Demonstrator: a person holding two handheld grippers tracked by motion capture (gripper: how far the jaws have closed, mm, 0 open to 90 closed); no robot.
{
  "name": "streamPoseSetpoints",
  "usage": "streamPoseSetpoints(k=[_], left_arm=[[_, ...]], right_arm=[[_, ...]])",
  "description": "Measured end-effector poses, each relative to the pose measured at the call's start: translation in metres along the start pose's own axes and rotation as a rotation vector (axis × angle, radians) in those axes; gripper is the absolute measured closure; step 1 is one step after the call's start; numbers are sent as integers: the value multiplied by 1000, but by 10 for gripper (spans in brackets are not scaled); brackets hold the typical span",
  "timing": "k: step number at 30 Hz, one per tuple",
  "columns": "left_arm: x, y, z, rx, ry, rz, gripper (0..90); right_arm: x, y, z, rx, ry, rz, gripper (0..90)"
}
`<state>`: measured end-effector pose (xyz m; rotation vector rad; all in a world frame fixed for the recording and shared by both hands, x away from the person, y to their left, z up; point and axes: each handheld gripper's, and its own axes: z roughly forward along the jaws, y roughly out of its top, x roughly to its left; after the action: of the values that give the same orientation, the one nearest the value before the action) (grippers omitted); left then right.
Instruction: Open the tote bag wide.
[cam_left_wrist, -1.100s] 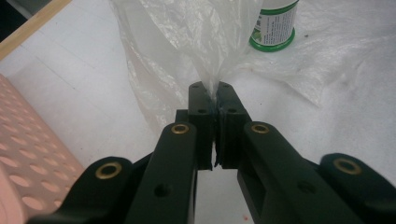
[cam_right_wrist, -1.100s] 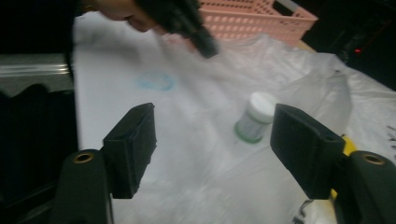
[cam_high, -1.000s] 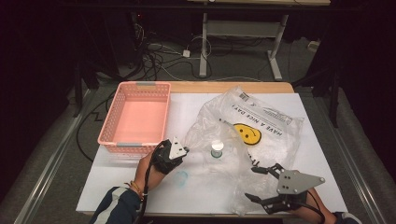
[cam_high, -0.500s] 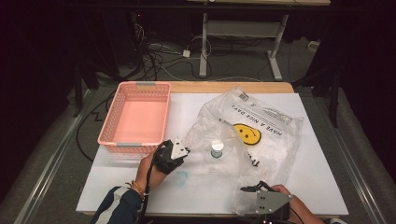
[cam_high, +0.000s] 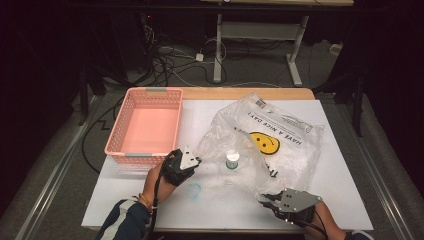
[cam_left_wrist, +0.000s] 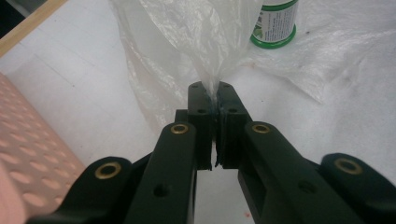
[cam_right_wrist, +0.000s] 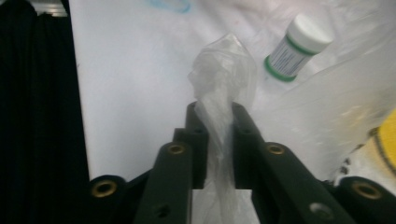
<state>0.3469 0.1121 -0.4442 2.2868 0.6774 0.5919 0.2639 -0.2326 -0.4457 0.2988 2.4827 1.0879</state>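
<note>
A clear plastic bag (cam_high: 280, 150) with a yellow smiley print lies crumpled on the white table. A small bottle (cam_high: 232, 160) with a white cap and green band stands within its folds. My left gripper (cam_high: 197, 161) is at the bag's left edge, and its jaws are shut on a pinch of film (cam_left_wrist: 211, 88). My right gripper (cam_high: 263, 198) is at the bag's near corner. Its jaws have just been closing and now clamp a twisted bunch of the bag (cam_right_wrist: 215, 109). The bottle (cam_right_wrist: 296, 46) stands just beyond that bunch.
A pink perforated basket (cam_high: 116, 145) sits at the table's left, close beside my left hand. A pale blue ring (cam_high: 194, 189) lies on the table between the two hands. The near table edge runs right under my right gripper.
My right gripper has sunk towards the table and gone from wide open to shut on the bag's near corner. The left gripper has kept still with its pinch of film.
</note>
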Motion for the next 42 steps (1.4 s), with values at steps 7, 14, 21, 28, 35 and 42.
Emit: streamPoseSetpoints(k=[7, 14, 21, 28, 35, 42], left_arm=[[8, 4, -17, -78, 10, -32, 843], [15, 16, -38, -166, 54, -29, 843], [23, 23, -51, -215, 90, -37, 843], [24, 36, -48, -267, 101, -29, 844], [16, 46, -58, -334, 112, -7, 845], [19, 49, -62, -349, 158, -1, 845]], right_arm=[[-14, 12, -16, -99, -102, 10, 879], [-40, 29, -33, -198, -251, 20, 881], [-68, 41, -41, -254, -357, 28, 885], [-93, 43, -41, -291, -420, 86, 894], [-105, 48, -41, -326, -447, 117, 894], [-115, 51, -39, -339, -475, 156, 896]])
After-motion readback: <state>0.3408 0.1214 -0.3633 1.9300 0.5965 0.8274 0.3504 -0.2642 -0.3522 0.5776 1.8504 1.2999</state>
